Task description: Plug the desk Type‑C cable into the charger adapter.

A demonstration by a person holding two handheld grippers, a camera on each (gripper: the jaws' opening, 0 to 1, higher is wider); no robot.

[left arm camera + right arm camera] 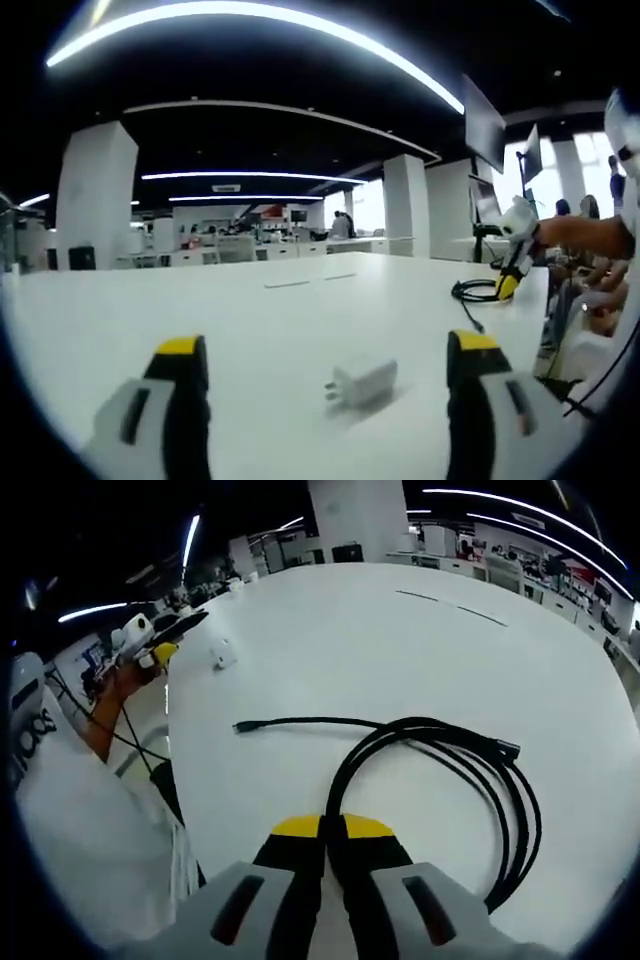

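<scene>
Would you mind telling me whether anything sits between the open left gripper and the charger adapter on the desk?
Nothing visible does. The charger adapter lies on bare white desk just ahead of the left gripper, between its open jaws. The black cable lies farther off to the right.

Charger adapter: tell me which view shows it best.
The left gripper view: the charger adapter lies close on the table between open jaws, prongs visible. The right gripper view shows it small and distant.

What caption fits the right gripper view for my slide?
Right gripper shut on the coiled black cable on the white desk, its plug end free, charger adapter beyond.
</scene>
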